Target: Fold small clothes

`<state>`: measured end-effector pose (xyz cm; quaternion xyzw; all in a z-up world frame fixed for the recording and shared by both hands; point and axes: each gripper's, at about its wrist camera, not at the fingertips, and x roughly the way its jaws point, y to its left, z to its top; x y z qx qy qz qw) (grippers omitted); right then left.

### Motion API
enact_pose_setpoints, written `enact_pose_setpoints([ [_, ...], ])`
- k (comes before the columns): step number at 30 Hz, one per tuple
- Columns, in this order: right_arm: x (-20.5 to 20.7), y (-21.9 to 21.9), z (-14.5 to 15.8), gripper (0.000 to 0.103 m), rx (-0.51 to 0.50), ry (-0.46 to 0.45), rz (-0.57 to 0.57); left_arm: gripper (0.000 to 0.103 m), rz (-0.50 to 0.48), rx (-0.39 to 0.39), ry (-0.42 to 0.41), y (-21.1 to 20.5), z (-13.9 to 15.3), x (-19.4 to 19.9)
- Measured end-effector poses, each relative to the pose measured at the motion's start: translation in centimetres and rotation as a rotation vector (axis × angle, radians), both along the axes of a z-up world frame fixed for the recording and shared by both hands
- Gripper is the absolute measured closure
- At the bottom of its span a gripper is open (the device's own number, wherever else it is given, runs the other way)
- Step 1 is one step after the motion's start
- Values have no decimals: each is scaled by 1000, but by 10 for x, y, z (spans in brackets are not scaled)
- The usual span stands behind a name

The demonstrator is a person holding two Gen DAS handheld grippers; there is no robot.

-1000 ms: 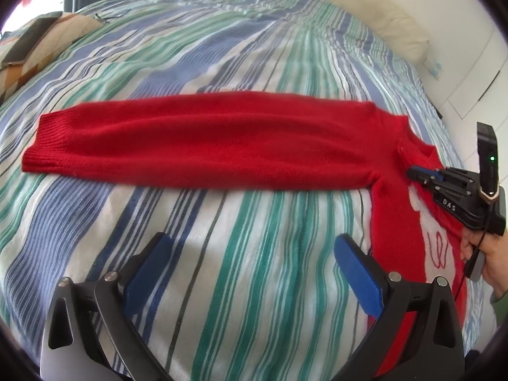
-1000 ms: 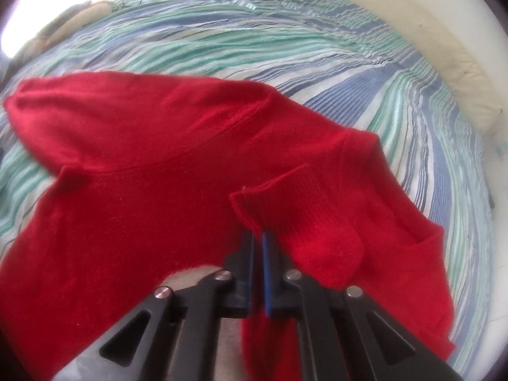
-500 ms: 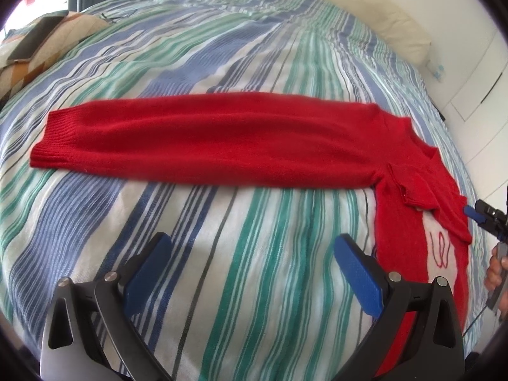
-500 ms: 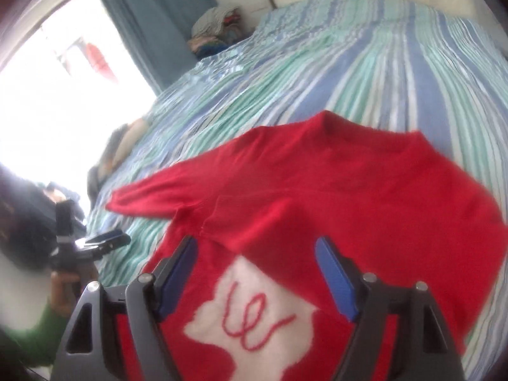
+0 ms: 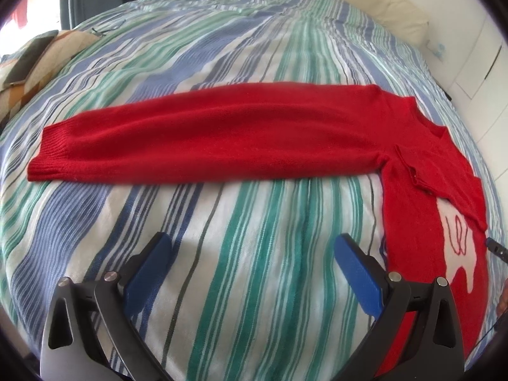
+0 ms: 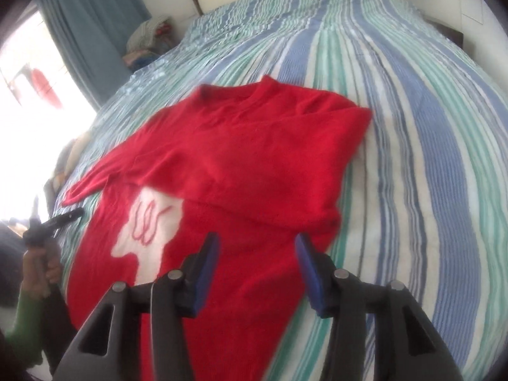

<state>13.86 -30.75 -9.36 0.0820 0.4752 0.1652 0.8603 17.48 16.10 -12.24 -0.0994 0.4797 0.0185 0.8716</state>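
Red sweater [image 5: 222,136] flat mid-bed on striped bedspread [image 5: 254,254], one sleeve [image 6: 273,171] folded across chest, other stretched toward bed's left edge. Left gripper [image 5: 250,273] jaws spread wide, empty. Right gripper [image 6: 257,273] jaws closing, nothing pinched, hanging above sweater hem.

near: bare striped bedspread [image 5: 254,270], open passage | middle: red sweater [image 5: 222,139] sleeve spans left-right | far left: cushion [image 5: 41,60] | far right: pillow [image 5: 397,16]
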Motion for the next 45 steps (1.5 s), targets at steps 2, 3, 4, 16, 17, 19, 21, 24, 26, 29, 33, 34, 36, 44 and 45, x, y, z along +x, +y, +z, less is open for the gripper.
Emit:
enact_pose_setpoints([
  [2, -4, -2, -20, 50, -38, 23, -12, 1, -12, 31, 3, -2, -2, -2],
  [3, -5, -7, -28, 50, -56, 32, -38, 1, -17, 44, 4, -3, -3, -3],
  [4, -11, -16, -34, 50, -71, 29, -75, 1, -20, 52, 4, -3, -3, -4],
  [16, -123, -93, 4, 26, -122, -228, -390, 1, -10, 20, -61, -7, 8, -13],
  [17, -130, -98, 1, 26, -117, -241, -420, 1, -6, 28, -75, -7, 10, -14],
  [19, -144, -105, -6, 26, -96, -270, -486, 1, 1, 36, -101, -7, 12, -16],
  [21, -149, -110, -15, 25, -82, -261, -542, 1, 10, 28, -118, -5, 13, -15],
  [24, -145, -111, -14, 25, -94, -276, -550, 1, 22, 11, -131, -3, 13, -12],
  [26, -141, -108, -12, 24, -144, -296, -538, 1, 24, 19, -120, -4, 10, -9],
  [29, -134, -108, -21, 23, -154, -260, -539, 1, 21, 36, -93, -7, 4, -5],
  [33, -130, -111, -34, 23, -142, -196, -549, 1, 13, 42, -92, -10, 3, -5],
  [34, -130, -112, -36, 23, -143, -191, -550, 1, 10, 42, -95, -11, 4, -5],
  [36, -129, -112, -38, 19, -145, -183, -549, 1, 0, 46, -98, -13, 4, -6],
  [44, -125, -105, -43, 15, -192, -173, -535, 1, -22, 77, -105, -19, 7, -8],
  [45, -124, -105, -43, 15, -190, -173, -535, 1, -21, 75, -107, -19, 7, -8],
])
